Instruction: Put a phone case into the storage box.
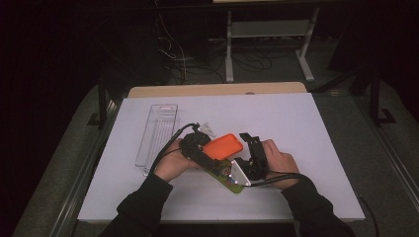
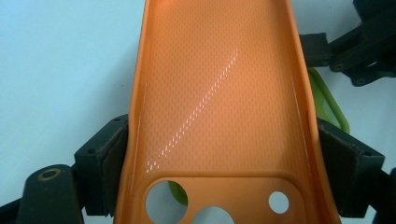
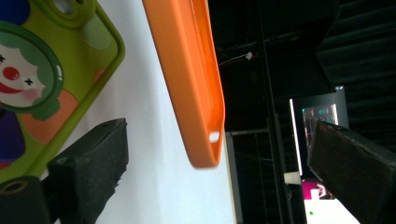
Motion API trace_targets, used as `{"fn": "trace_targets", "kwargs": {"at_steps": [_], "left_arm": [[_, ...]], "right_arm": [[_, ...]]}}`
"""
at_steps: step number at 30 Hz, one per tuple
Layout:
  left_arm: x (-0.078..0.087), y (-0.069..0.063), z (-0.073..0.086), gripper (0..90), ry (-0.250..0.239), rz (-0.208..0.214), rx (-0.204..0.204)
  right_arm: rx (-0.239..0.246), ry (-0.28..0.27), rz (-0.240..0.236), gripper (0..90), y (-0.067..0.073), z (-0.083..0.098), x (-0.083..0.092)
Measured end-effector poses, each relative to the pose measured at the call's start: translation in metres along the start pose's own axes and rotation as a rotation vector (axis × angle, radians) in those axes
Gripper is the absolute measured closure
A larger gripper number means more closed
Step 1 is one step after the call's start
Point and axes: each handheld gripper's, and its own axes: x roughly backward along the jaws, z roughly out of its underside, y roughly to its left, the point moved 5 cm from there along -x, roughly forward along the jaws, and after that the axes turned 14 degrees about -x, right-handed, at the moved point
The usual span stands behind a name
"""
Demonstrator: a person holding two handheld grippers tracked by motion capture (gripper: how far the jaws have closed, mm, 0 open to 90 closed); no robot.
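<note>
Nearest the camera in the high view, two dark sleeves (image 1: 143, 202) came in from the six o'clock edge of the white worktop (image 1: 306, 123). The left hand (image 1: 170, 163) carried the left claw (image 1: 210, 148), which pointed toward three o'clock and pinched an orange phone case (image 1: 225, 145) across its width. In the left gripper view the two padded jaws pressed on the case's long side walls near the camera cut-outs, and the hollow, textured inside of the case faced the lens. The case was held off the worktop, just above and partly over a green phone case (image 1: 230, 180) that lay flat at about five o'clock of it.

The right hand (image 1: 279, 160) held the right claw (image 1: 247, 140), aimed toward twelve o'clock, just to the three o'clock side of the orange case. In the right gripper view its jaws stood spread wide, the free end of the orange case (image 3: 198, 93) between them, touching neither pad. The green case (image 3: 56, 74) bore a clown face and lay beside the left jaw.

Farther off, at about ten o'clock, a clear plastic tray (image 1: 157, 133) lay on the worktop, well apart from the cases.
</note>
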Motion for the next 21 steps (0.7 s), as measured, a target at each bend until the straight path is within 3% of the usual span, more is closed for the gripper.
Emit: {"fn": "trace_targets", "kwargs": {"at_steps": [1,2,3,5,8,11,21], "left_arm": [[-0.001,-0.002,-0.001,15.6,-0.01,0.004,0.016],[-0.001,-0.001,-0.001,15.6,-0.004,0.007,-0.001],[-0.001,-0.002,-0.002,15.6,-0.013,0.005,0.005],[-0.001,-0.003,-0.003,15.6,-0.021,0.006,0.008],[0.0,-0.003,-0.003,15.6,-0.005,0.015,-0.013],[0.0,-0.004,-0.003,15.6,-0.006,0.016,-0.013],[0.001,-0.006,-0.006,15.6,-0.011,0.018,-0.023]], "right_arm": [[0.001,-0.006,0.0,5.2,0.002,-0.001,0.0],[0.009,-0.006,-0.002,6.1,0.002,-0.002,0.0],[0.057,-0.02,0.005,7.2,0.001,-0.002,-0.001],[0.079,-0.027,0.021,13.1,0.003,-0.004,0.0],[0.093,-0.035,0.043,16.8,0.004,-0.007,0.001],[0.115,-0.047,0.058,27.1,0.005,-0.01,0.002],[0.15,-0.024,0.038,48.0,0.013,-0.01,0.002]]}}
